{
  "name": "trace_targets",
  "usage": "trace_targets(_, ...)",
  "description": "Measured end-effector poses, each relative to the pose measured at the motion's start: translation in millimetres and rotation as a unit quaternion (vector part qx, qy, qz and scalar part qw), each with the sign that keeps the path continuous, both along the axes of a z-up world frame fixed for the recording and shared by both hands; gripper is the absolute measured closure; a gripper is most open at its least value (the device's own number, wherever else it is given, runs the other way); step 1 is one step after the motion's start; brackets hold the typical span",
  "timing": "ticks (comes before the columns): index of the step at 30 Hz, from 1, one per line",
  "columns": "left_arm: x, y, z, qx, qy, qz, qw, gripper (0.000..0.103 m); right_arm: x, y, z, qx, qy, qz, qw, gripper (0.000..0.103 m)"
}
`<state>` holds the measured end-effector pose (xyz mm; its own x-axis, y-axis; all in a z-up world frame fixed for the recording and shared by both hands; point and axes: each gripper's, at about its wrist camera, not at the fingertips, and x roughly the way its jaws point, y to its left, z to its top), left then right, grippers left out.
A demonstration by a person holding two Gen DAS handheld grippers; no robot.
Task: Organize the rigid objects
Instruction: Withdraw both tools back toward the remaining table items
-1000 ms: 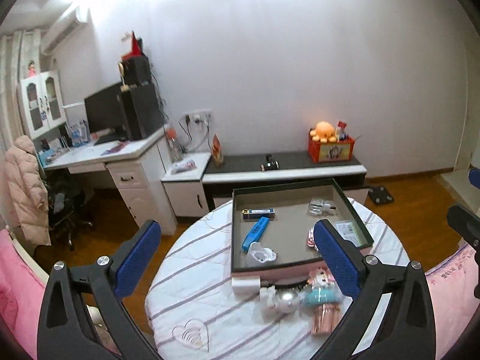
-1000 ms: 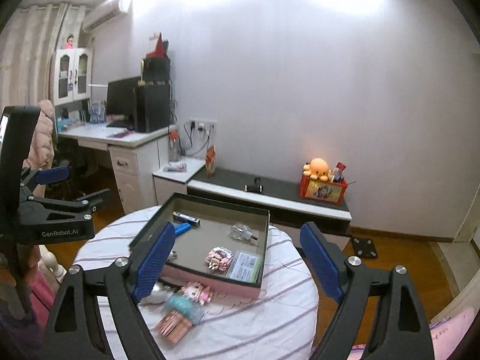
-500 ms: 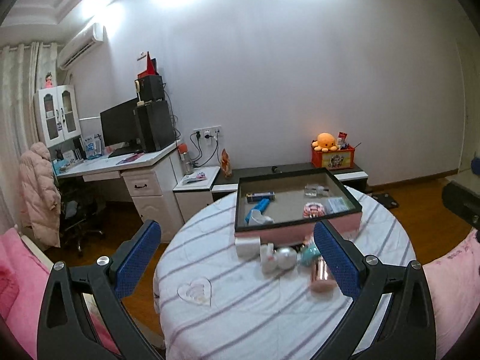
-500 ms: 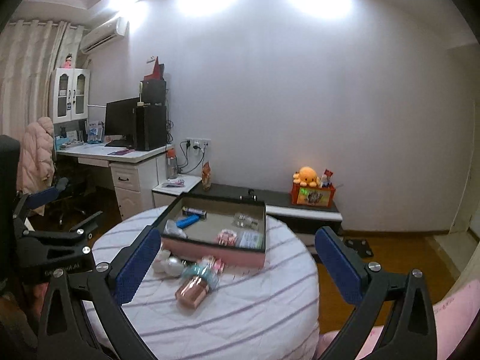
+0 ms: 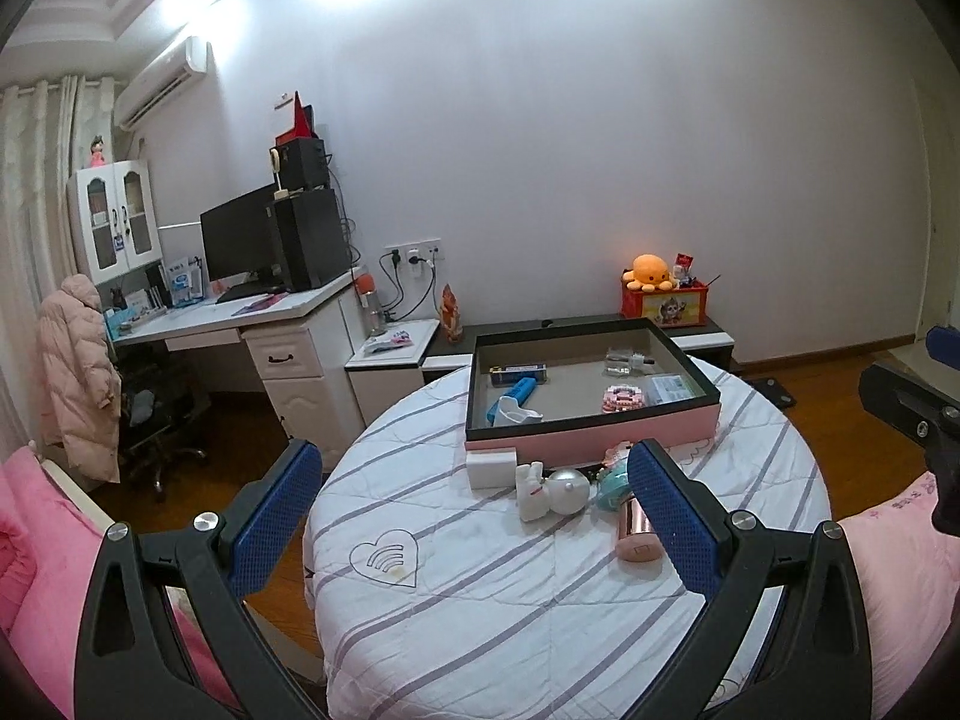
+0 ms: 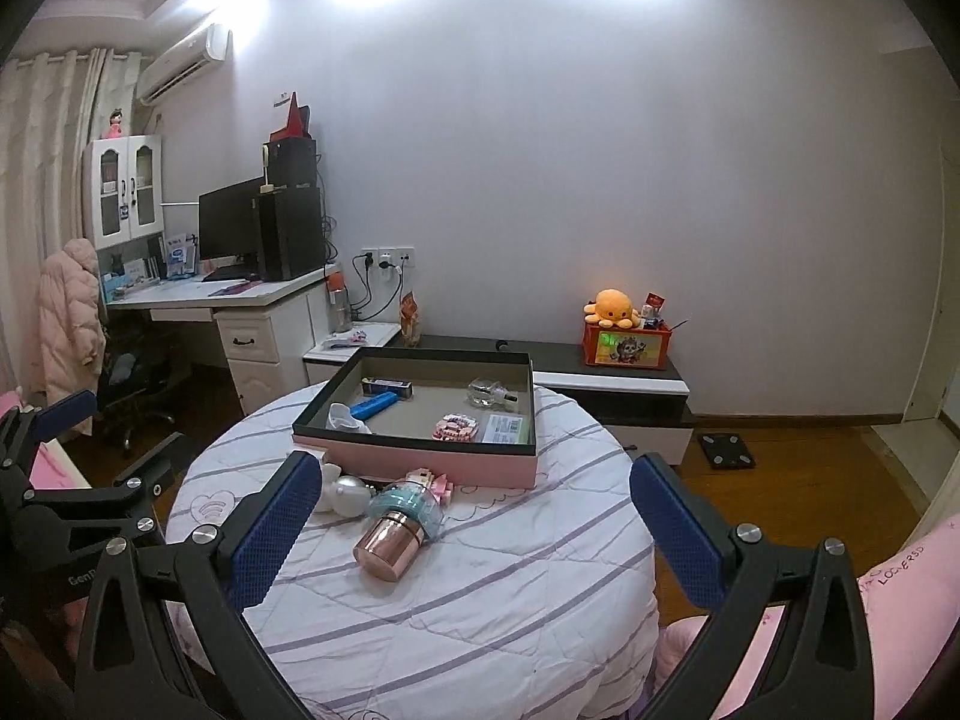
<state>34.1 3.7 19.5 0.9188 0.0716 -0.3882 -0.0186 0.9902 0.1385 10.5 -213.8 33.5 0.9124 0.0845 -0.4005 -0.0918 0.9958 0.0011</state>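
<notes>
Round tabletop [image 5: 540, 600], draped in a white quilted cloth with lilac stripes, fills the lower centre. The shallow pink-sided, black-rimmed box [image 5: 591, 441] sits at its far side, holding a blue bar [image 5: 517, 390] and small packets. Before it, between the blue-padded fingers of the left claw [image 5: 474, 504], spread wide and empty, lie a white block [image 5: 491, 468] and silver ball [image 5: 567, 491]. The right claw [image 6: 477, 507], equally spread, frames a rose-gold metal cylinder [image 6: 390, 545]. "GenR…" is legible lower left.
</notes>
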Motion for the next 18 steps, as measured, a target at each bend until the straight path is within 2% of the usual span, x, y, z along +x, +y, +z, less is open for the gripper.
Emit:
trace_targets(8,1.9,3.1,0.1,-0.002,0.006,0.003,1.0,0.0,3.3,-2.6,-1.4,0.005,0.006,-0.003,1.0,0.0)
trace_targets(18,29.3,6.4,-10.5,-0.006,0.04,0.005,0.9992,0.0,21.4,-1.5,-9.2,0.007,0.03,-0.007,1.0,0.0)
